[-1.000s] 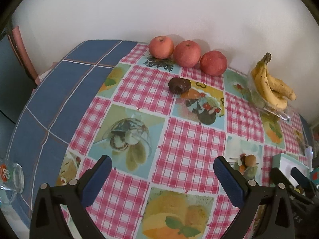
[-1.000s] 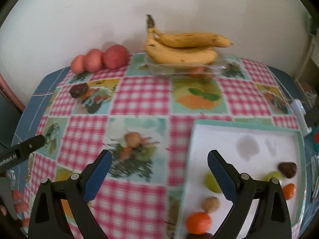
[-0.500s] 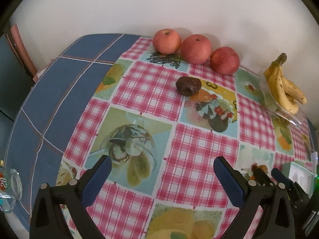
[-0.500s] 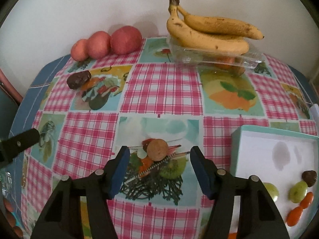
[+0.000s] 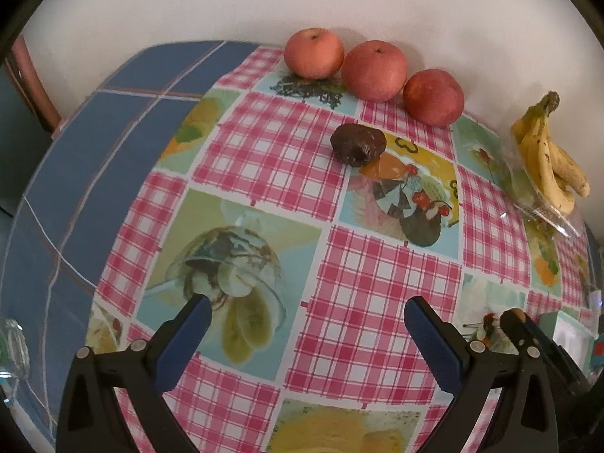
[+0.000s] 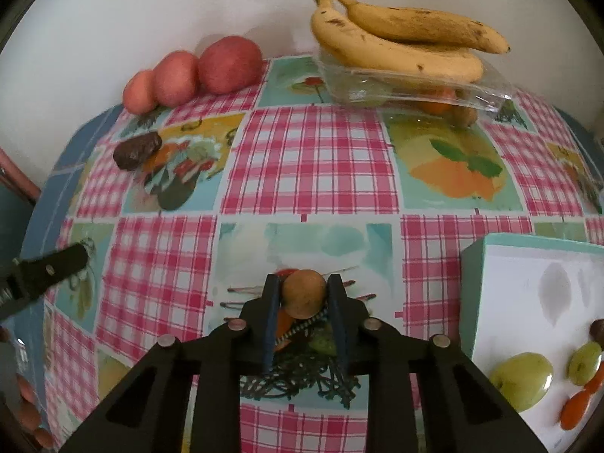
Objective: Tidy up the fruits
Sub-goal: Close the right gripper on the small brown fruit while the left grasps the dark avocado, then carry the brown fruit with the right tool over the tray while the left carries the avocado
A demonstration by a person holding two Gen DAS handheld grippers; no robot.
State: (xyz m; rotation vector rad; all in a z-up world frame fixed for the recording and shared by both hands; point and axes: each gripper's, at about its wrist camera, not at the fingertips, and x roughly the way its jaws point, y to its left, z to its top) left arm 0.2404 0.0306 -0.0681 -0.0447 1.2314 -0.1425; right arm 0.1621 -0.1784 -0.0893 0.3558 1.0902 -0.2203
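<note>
Checked tablecloth (image 6: 321,158) carries the fruit. Right gripper (image 6: 304,294) has just closed, pinching a small brown fruit (image 6: 304,292), possibly a longan. Left gripper (image 5: 305,324) stands spread, empty. Next: lift and carry it to the white tray (image 6: 509,290).

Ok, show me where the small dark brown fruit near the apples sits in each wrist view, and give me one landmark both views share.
Left wrist view: the dark brown fruit lies upper centre, just below the middle apple.
Right wrist view: the dark brown fruit lies at upper left, below the leftmost apple.
Shared landmark: the row of three apples against the wall.
</note>
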